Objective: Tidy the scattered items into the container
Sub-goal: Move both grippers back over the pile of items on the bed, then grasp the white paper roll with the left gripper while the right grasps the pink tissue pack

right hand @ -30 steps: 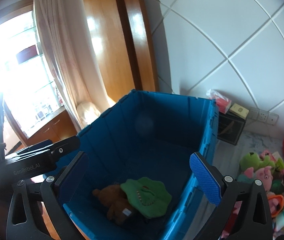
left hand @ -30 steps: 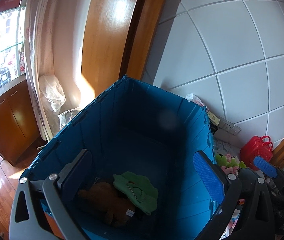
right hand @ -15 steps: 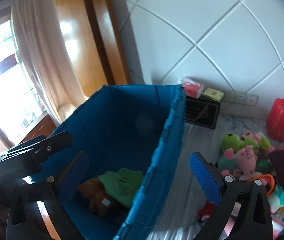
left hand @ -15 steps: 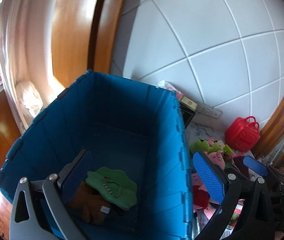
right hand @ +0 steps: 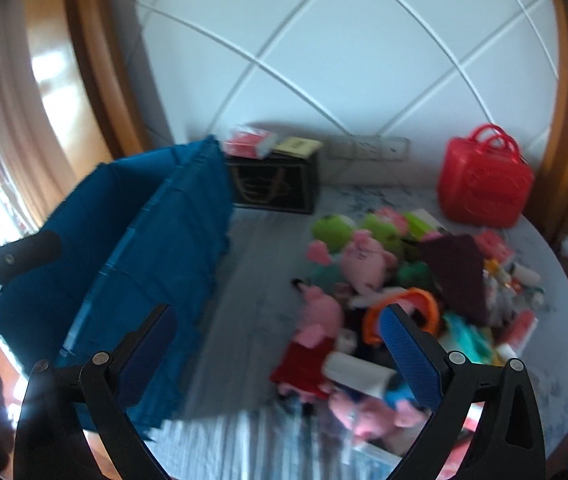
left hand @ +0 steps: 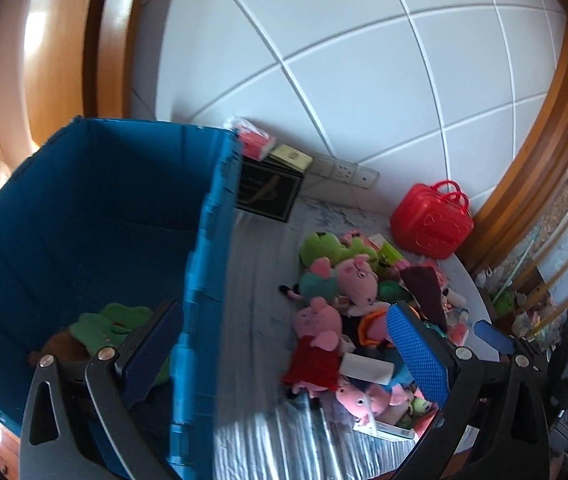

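The deep blue plastic crate (left hand: 96, 208) holds a green plush (left hand: 104, 326) and a brown plush (left hand: 58, 350). On the pale grey marbled counter (left hand: 260, 264), a pink pig plush (left hand: 317, 354) wears a red dress. The glossy red plastic case (left hand: 431, 222) sits before the white tiled wall (left hand: 363, 60). Both claws carry blue dotted pads (left hand: 415, 354) on black frames.

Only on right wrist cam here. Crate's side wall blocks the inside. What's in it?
Observer: The left wrist view shows a green plush lying on the floor of the blue crate, at the near end.
Operator: Just that one?
Observer: No, a brown plush lies against it, partly under the green one.
Operator: Left gripper holding anything?
Observer: No. The left gripper is open and empty, one finger over the crate and the other over the toy pile.
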